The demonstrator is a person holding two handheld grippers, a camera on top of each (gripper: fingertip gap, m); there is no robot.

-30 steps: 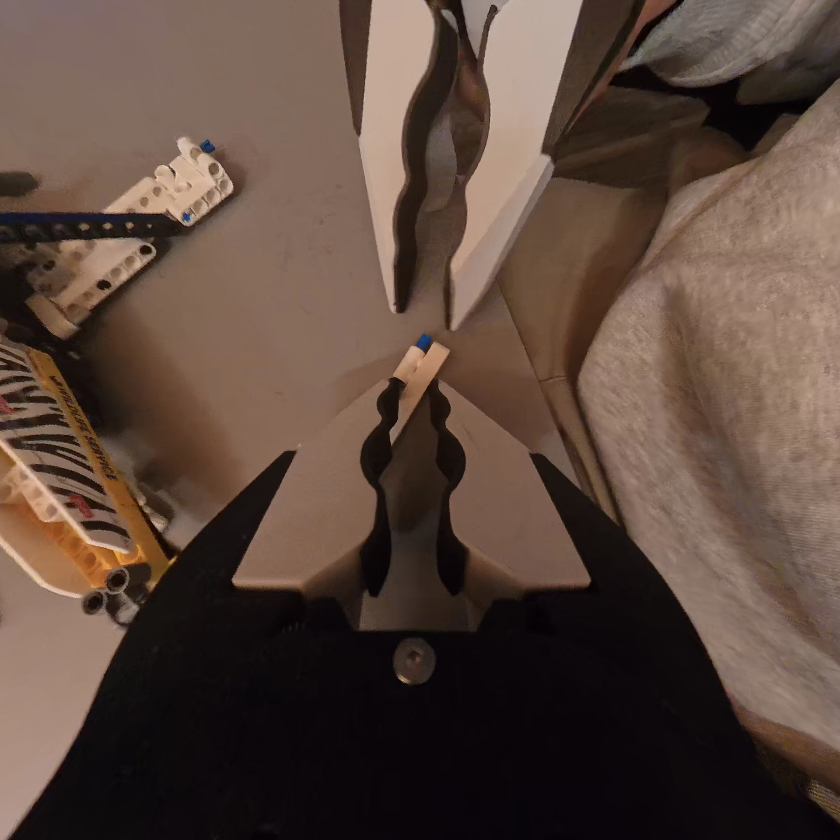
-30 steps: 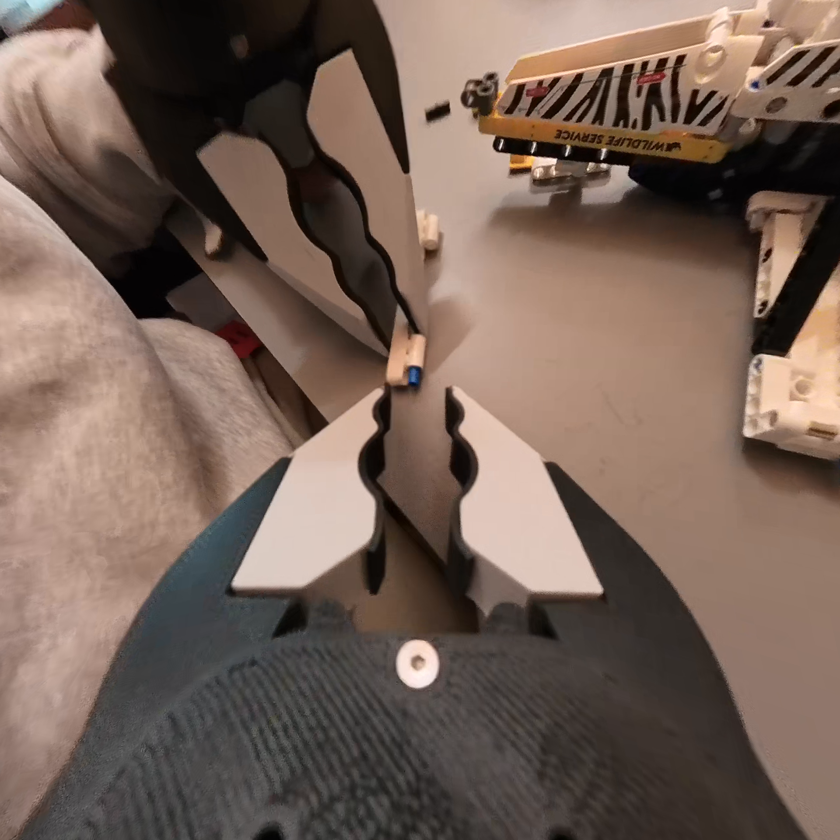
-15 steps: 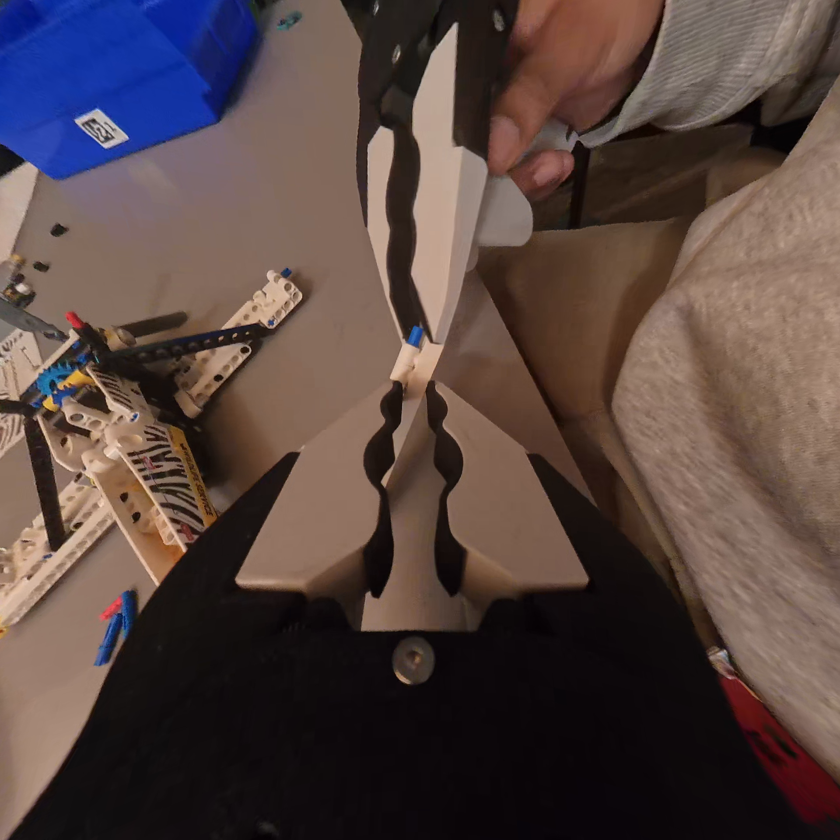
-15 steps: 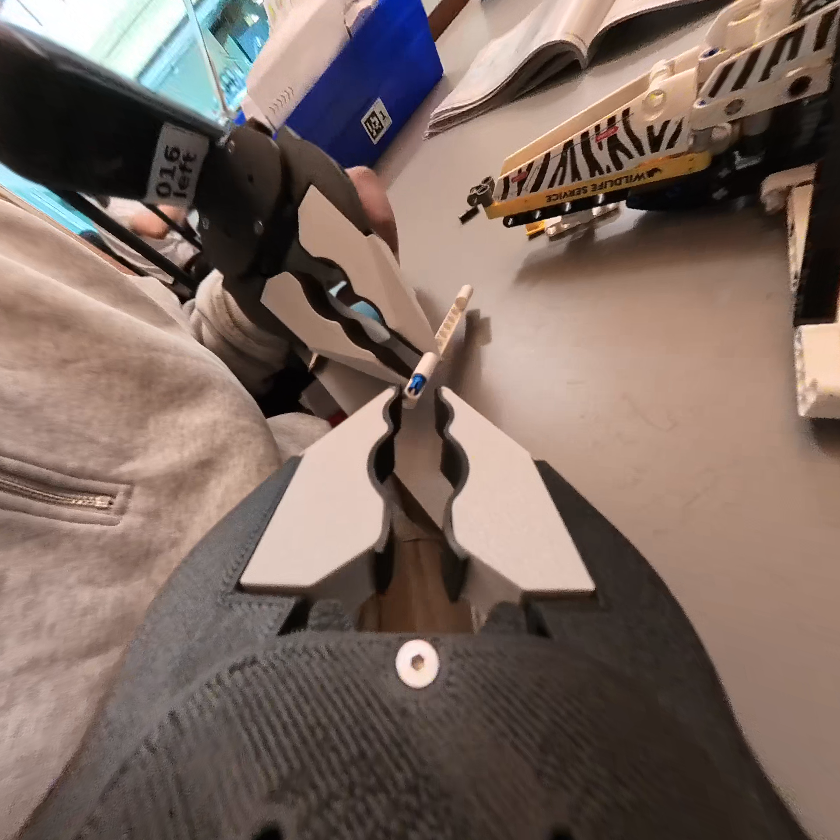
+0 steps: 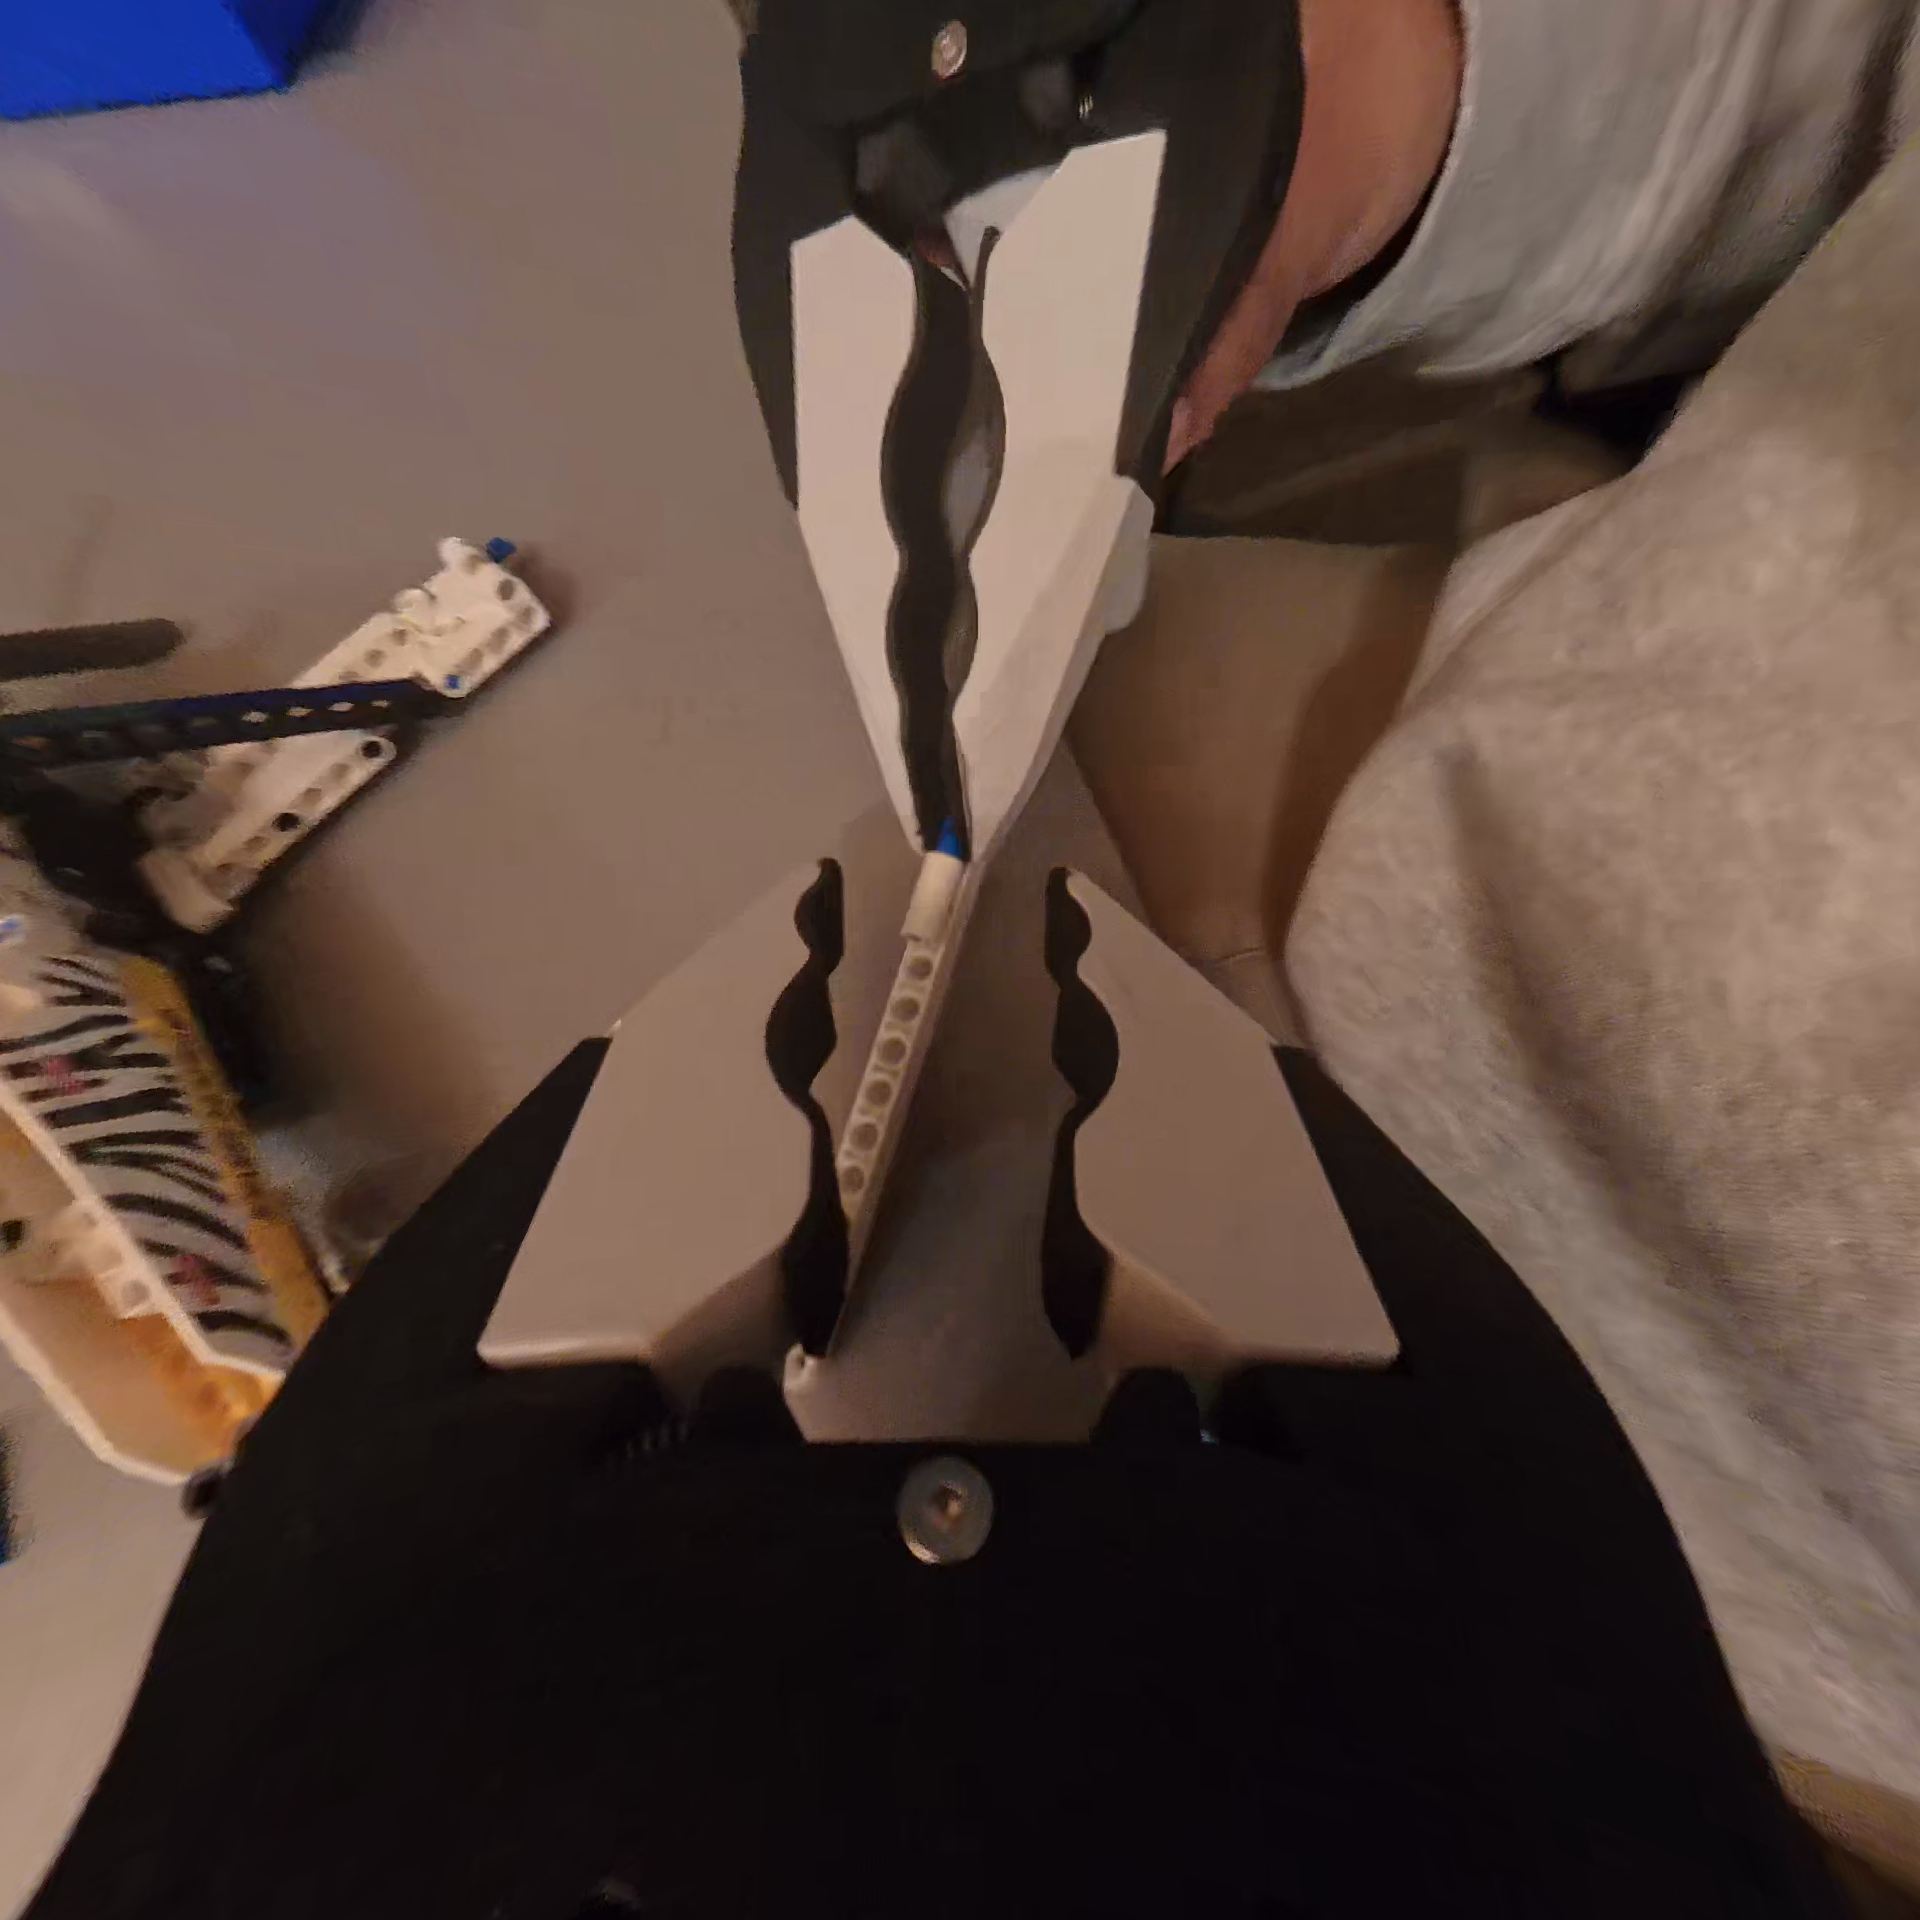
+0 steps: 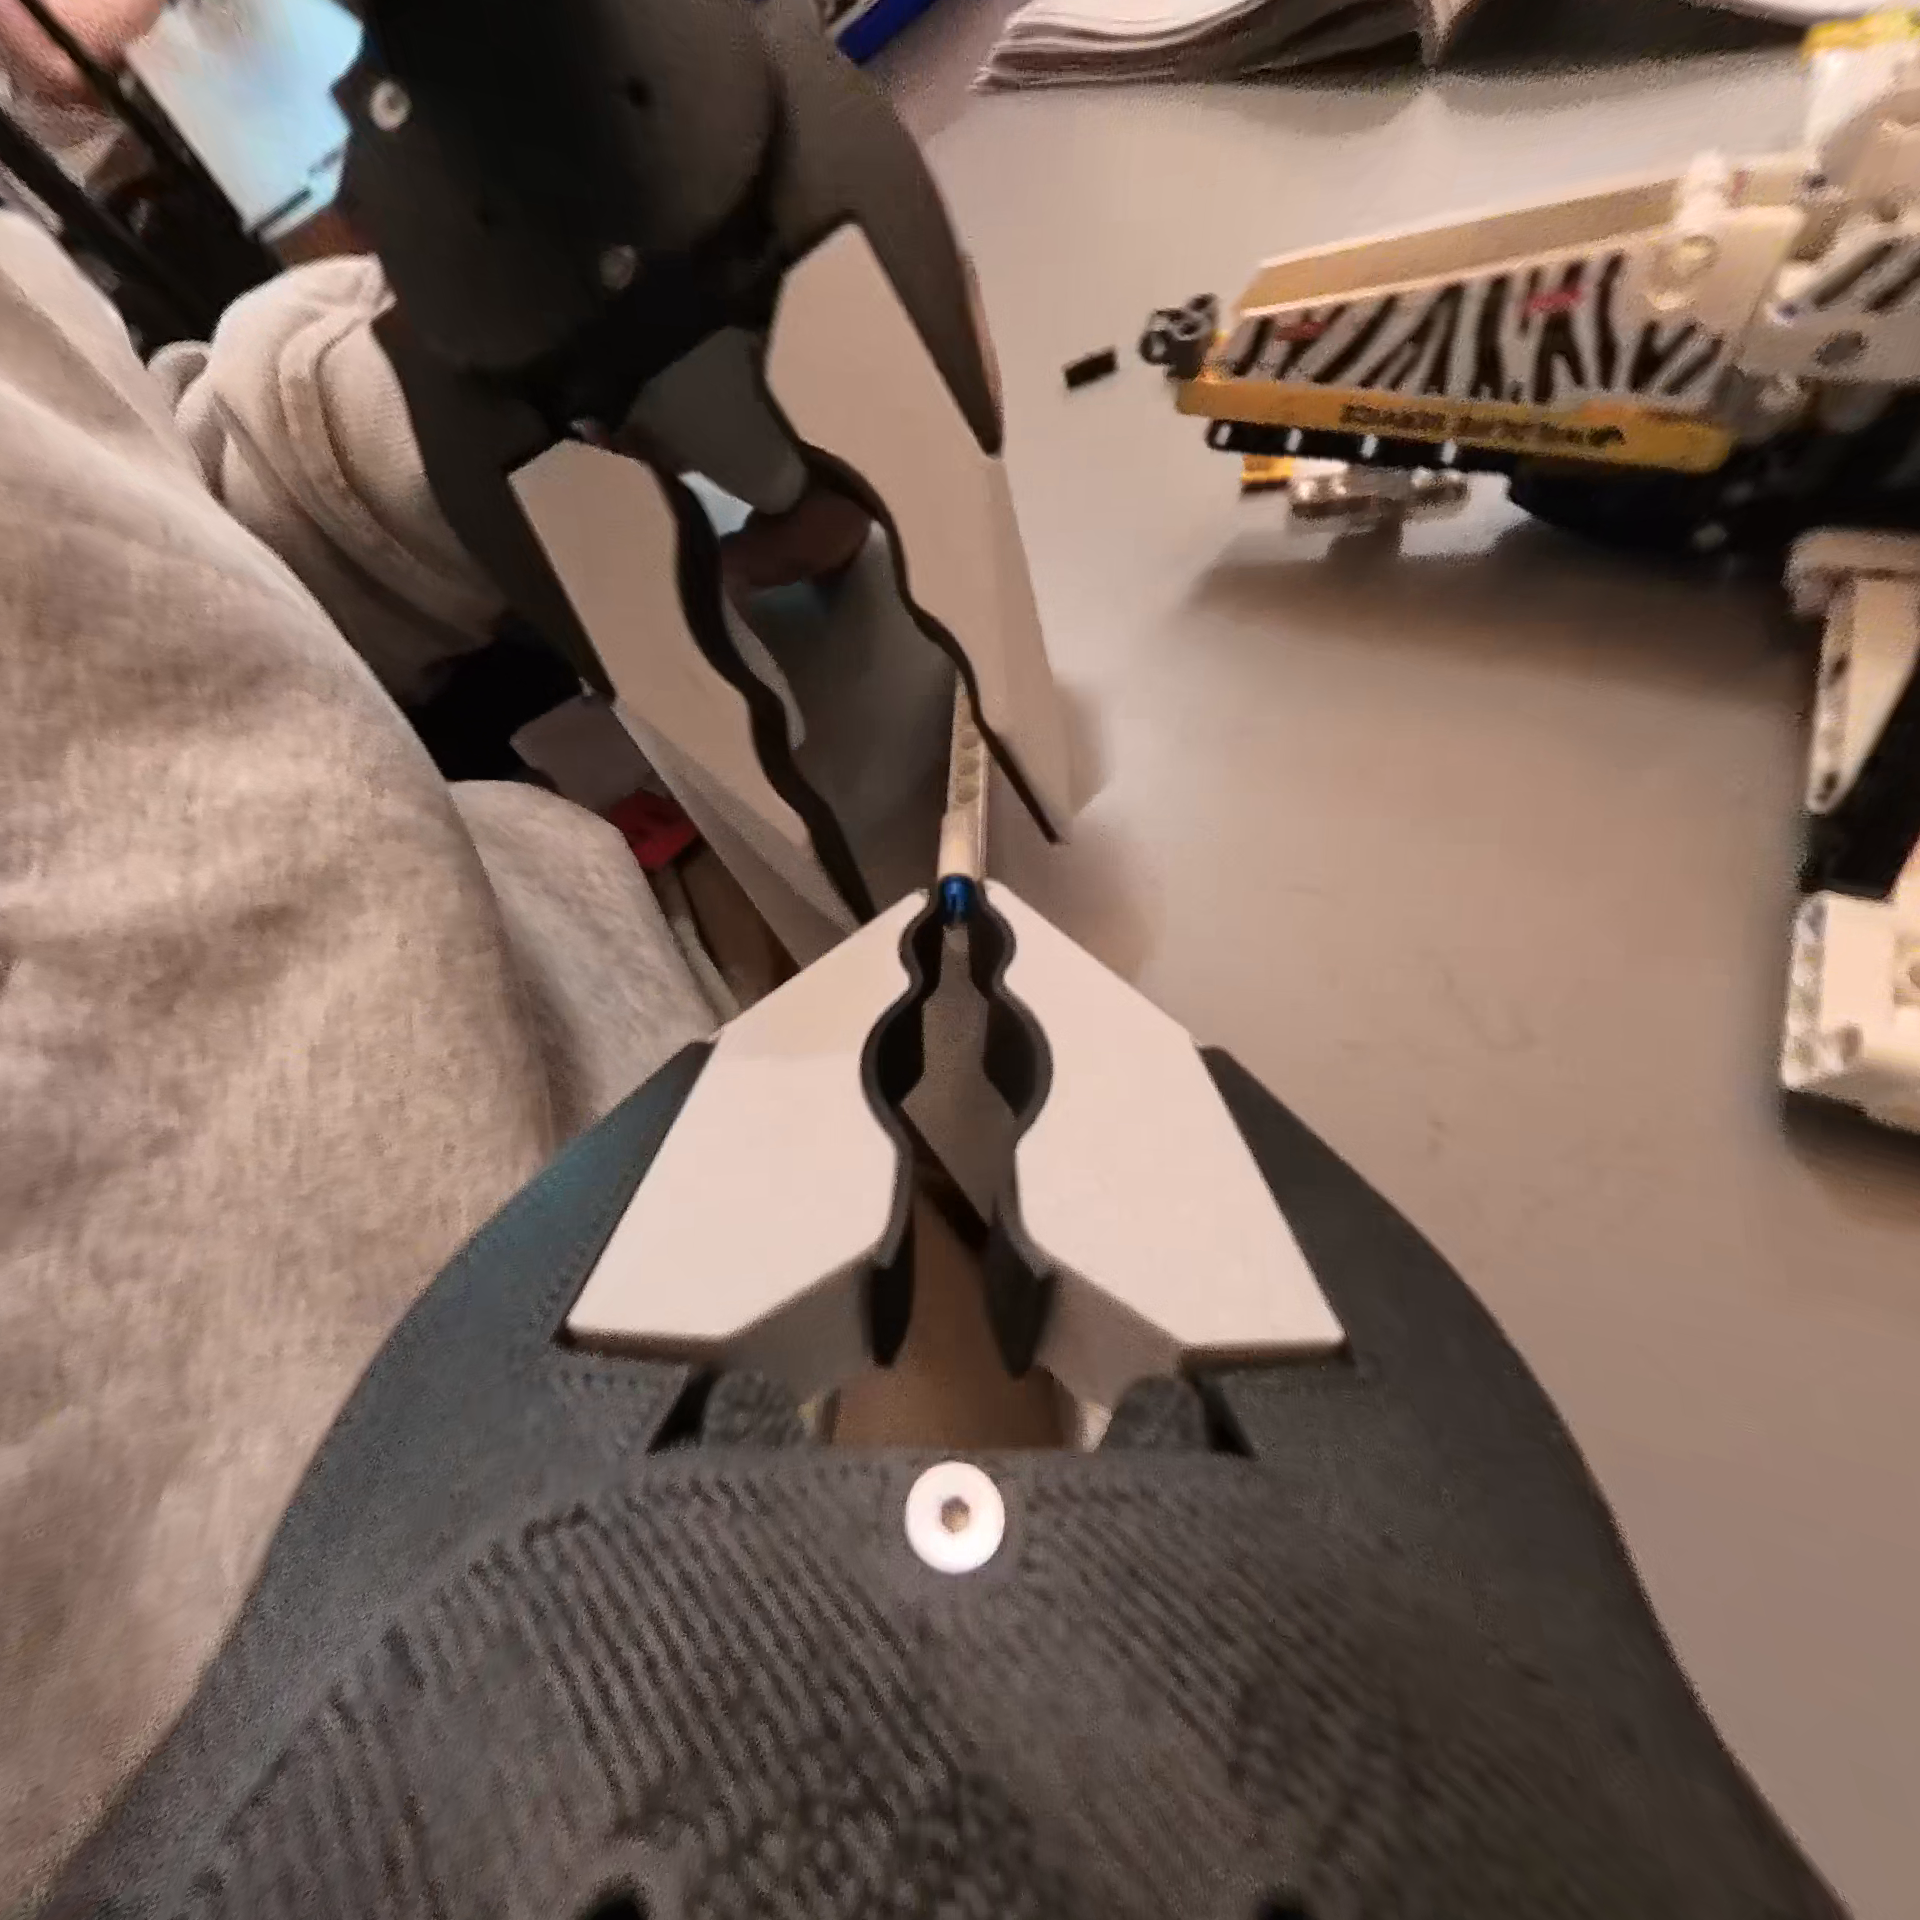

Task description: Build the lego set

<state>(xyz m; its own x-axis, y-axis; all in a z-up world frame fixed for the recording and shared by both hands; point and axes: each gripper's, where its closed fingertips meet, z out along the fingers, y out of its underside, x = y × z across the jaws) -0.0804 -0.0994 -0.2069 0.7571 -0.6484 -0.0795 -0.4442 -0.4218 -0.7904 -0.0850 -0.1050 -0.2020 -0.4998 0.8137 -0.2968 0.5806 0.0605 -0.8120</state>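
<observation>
A white holed beam (image 5: 896,1049) with a blue pin (image 5: 948,833) in its far end hangs above the grey table's edge. My right gripper (image 6: 956,906) is shut on the blue pin (image 6: 956,896); the beam (image 6: 966,774) runs away from it. In the left wrist view the right gripper (image 5: 940,821) comes in from the top. My left gripper (image 5: 940,873) is open, and the beam lies between its fingers, leaning near the left finger's base. The right wrist view shows the left gripper (image 6: 966,862) open around the beam.
A zebra-striped vehicle model with a yellow base (image 5: 135,1174) (image 6: 1455,353) stands on the table (image 5: 520,312). A white and dark-blue beam assembly (image 5: 343,686) lies beside it. A small black piece (image 6: 1091,366) and a booklet (image 6: 1247,31) lie farther back. A person's grey sweater (image 5: 1558,935) is close. Only a small space, under 4 cm, lies between the two pairs of fingers. Both grippers' tips are roughly 20 centimeters from the small black piece (image 6: 1091,366).
My left gripper has opened off the white beam. My right gripper has moved in and shut on the blue pin at the beam's end.
</observation>
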